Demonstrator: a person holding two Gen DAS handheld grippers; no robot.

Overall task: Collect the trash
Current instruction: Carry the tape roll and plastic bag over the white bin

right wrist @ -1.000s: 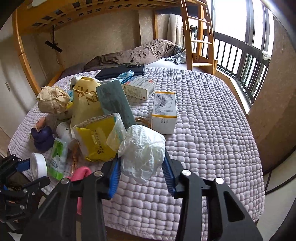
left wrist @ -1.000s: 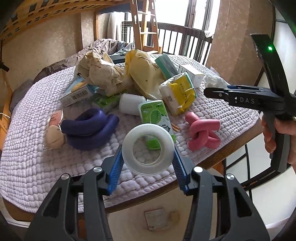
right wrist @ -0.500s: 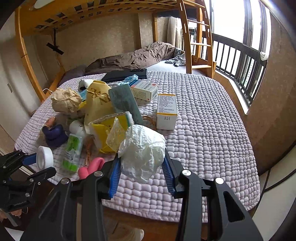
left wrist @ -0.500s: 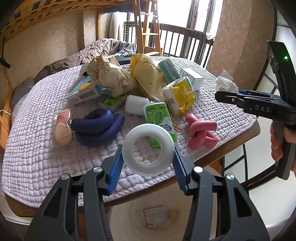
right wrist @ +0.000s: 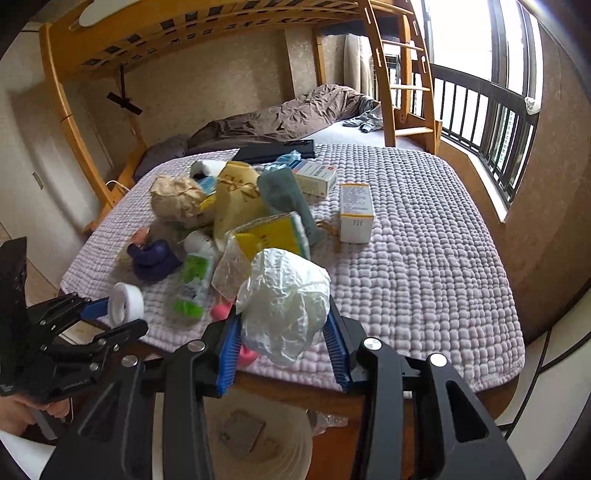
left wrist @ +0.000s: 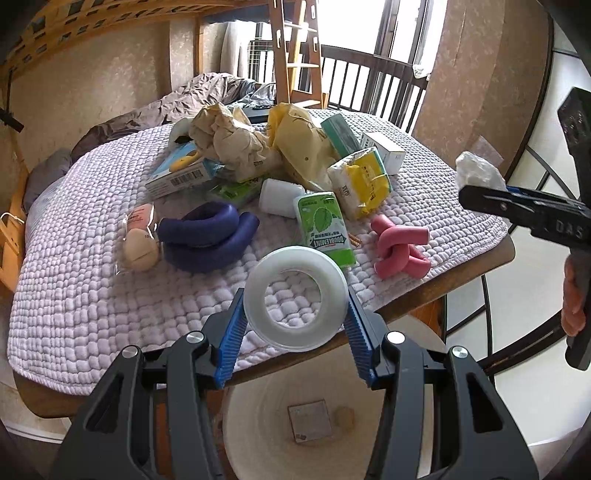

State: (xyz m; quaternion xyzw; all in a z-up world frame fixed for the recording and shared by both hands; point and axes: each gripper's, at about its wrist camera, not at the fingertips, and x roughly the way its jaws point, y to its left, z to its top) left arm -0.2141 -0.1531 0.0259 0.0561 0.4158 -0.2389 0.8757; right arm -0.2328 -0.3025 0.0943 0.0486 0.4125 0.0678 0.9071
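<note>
Holding: left gripper (left wrist: 295, 314) has its jaws closed on a roll of clear tape (left wrist: 295, 297), clamped by its outer rim between the blue pads (left wrist: 232, 332).
Right gripper (right wrist: 281, 341): jaws closed on a crumpled white plastic bag (right wrist: 284, 310), pinched at both sides.
White bin (left wrist: 266, 435): stands on the floor below the near edge of the surface (left wrist: 461, 275), directly under the tape roll; a flat square scrap and a small round bit lie at its bottom.
Bag position: above the bin's rim in the right wrist view, over the near edge of the surface.
Lilac quilted mat (left wrist: 92, 288): covers the surface, behind the bin.
Pile on the mat: green gum packet (left wrist: 325, 229) just behind the tape roll, knotted pink foam tube (left wrist: 400, 245) to its right, purple foam tube (left wrist: 210, 236) to its left, yellow tissue pack (left wrist: 364, 184), crumpled brown paper bag (left wrist: 229, 142) and small boxes farther back.
Bunk bed (right wrist: 221, 33): well behind the surface.
</note>
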